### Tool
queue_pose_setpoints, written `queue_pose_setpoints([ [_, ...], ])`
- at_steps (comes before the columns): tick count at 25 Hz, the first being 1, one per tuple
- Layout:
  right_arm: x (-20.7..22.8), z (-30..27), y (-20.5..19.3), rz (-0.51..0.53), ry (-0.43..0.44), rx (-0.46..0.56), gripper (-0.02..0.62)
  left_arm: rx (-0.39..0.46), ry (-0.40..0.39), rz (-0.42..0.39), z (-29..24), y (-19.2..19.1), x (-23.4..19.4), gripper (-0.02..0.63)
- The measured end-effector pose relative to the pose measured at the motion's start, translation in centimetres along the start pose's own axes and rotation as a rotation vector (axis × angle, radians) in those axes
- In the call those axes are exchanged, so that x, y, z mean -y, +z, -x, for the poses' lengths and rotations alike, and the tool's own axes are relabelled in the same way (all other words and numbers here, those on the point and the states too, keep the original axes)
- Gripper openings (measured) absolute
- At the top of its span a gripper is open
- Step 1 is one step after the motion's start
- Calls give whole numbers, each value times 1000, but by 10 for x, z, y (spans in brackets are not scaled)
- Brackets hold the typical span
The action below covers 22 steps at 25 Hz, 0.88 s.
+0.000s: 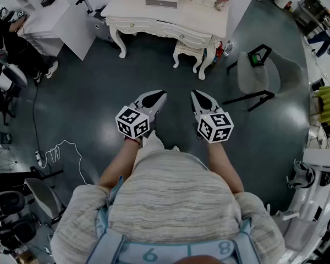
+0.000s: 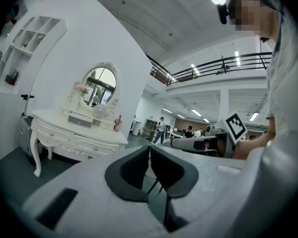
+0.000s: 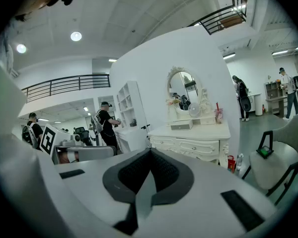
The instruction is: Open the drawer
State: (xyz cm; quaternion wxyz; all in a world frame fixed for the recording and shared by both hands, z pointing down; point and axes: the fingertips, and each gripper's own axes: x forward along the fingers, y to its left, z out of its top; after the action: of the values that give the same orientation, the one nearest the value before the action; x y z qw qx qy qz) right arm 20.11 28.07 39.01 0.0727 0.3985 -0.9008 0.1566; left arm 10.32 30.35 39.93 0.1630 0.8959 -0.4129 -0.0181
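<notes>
Jaws pressed together and empty, the right gripper (image 3: 150, 150) and left gripper (image 2: 149, 147) hang well short of the ornate white wooden dressing table (image 1: 170, 7). Its front drawer (image 3: 206, 147) looks closed. Reaching it with jaws unopened risks bumping the small knob, not gripping it.

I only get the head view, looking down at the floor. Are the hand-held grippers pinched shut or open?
Observer: The right hand-held gripper is shut, with its tips touching and nothing between them.
Operator: And the other one?
Observer: The left hand-held gripper is shut and empty too.
Operator: What's on that white table?
Observer: An oval mirror stands upright at the back of the dressing table. Your view doesn't show its glass.
</notes>
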Motion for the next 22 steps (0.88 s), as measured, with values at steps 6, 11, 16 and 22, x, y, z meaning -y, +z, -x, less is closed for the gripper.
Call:
queue_pose_setpoints([
  [6,1,0,5,-1,14,21,8,3,-7,6,-6,4,-1,28],
  [11,0,-1,4,-23,58,32,10,6,-1,3,-11,6,0,28],
  [16,1,-7,8,-15,68,28,11,14,10,-2,-14,11,-4,28],
  [22,7,-20,14,-10,66,27,11,15,15,-3,-18,15,-15,28],
])
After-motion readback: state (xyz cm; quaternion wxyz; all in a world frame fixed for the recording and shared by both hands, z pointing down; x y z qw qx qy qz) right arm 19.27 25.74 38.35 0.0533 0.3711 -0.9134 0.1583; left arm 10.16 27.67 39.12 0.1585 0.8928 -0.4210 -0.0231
